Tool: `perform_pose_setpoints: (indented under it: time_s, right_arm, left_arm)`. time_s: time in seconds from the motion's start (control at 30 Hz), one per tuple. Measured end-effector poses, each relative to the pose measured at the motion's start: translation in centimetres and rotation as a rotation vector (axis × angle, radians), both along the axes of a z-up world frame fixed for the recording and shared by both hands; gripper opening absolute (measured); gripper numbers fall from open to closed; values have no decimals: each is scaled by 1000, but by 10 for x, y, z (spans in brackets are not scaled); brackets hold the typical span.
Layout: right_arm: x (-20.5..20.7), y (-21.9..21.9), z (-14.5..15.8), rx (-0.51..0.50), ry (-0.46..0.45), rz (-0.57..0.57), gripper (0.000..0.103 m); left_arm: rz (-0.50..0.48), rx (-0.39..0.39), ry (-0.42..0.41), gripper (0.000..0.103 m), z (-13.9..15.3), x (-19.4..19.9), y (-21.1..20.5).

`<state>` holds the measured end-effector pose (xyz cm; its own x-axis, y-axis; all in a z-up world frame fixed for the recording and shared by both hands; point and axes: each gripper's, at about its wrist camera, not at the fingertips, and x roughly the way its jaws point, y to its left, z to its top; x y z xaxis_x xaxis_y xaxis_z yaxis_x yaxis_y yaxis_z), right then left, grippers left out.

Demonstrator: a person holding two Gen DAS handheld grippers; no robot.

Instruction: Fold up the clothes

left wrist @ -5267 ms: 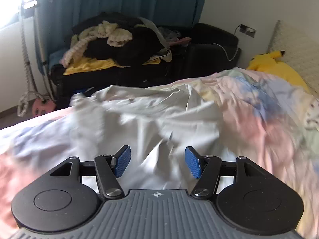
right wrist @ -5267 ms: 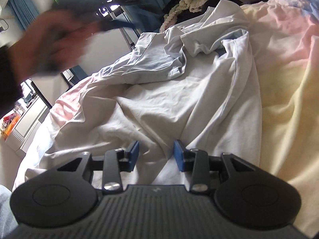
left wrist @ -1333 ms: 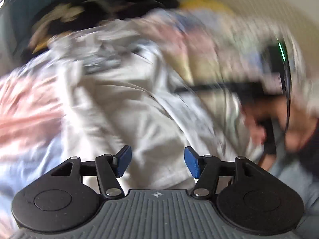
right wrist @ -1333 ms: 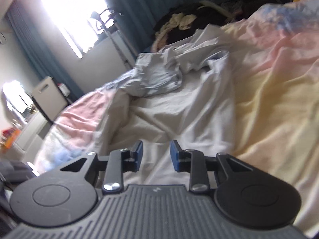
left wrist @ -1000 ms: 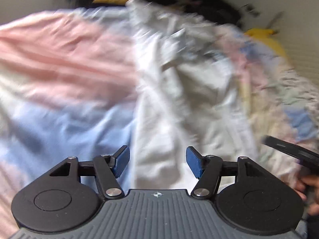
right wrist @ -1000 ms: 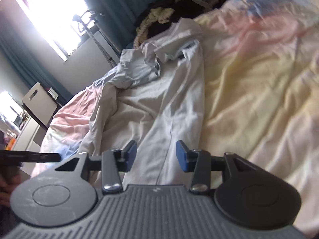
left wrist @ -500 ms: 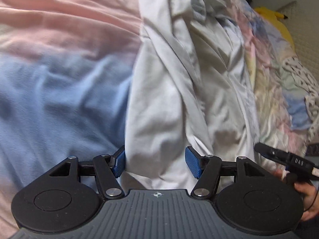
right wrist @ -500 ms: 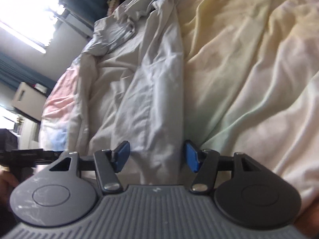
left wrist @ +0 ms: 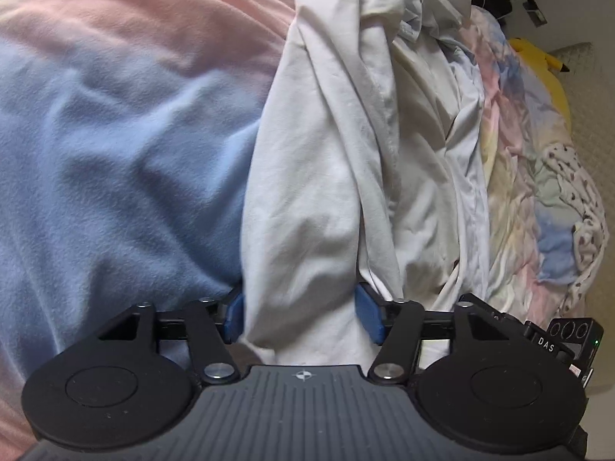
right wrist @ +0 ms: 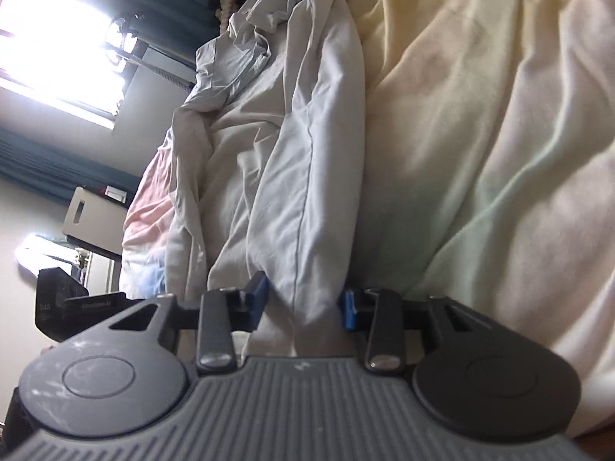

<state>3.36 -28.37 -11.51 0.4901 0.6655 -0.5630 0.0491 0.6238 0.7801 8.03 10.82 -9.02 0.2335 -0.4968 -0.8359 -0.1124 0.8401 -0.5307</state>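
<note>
Pastel duvet [left wrist: 115,134] fills both views, with the white garment [left wrist: 319,176] lying rumpled lengthwise on it, bunched toward 12 o'clock. Versus 0.5 s ago, both grippers have dropped onto its near hem: left gripper [left wrist: 300,317] and right gripper [right wrist: 303,305] each stand wide with a cloth ridge between the pads, not pinched, so likely a 2-corner grab is coming, fold stage unclear. Yellow plush [left wrist: 538,53] at 1 o'clock, spotted cloth [left wrist: 576,192] at 3 o'clock, well apart; only the garment's own twists hinder.
</note>
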Motion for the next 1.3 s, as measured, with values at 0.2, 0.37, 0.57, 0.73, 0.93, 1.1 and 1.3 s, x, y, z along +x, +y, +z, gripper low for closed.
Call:
perform_pose_setpoints:
  time_s: [0.2, 0.37, 0.57, 0.73, 0.93, 1.1, 1.3]
  right_arm:
    - [-4, -3, 11, 59, -94, -30, 12]
    - [-16, -14, 25, 148, -206, -54, 10]
    - [2, -8, 8, 132, -107, -13, 13]
    - [12, -9, -6, 128, -61, -7, 12]
    - [2, -15, 14, 145, -152, -31, 8]
    - [-22, -26, 42, 162, -203, -29, 7]
    - [-54, -41, 75, 192, -239, -8, 7]
  left_arm:
    - [-9, 38, -28, 50, 5, -7, -8]
    - [-9, 5, -7, 45, 6, -10, -8]
    - [-24, 12, 12, 60, 0, -2, -17]
    - [-33, 17, -5, 31, 3, -5, -21]
    - [29, -34, -94, 7, 27, -23, -5]
    - [74, -104, -194, 6, 65, -47, 7]
    - [77, -197, -208, 6, 99, -84, 24]
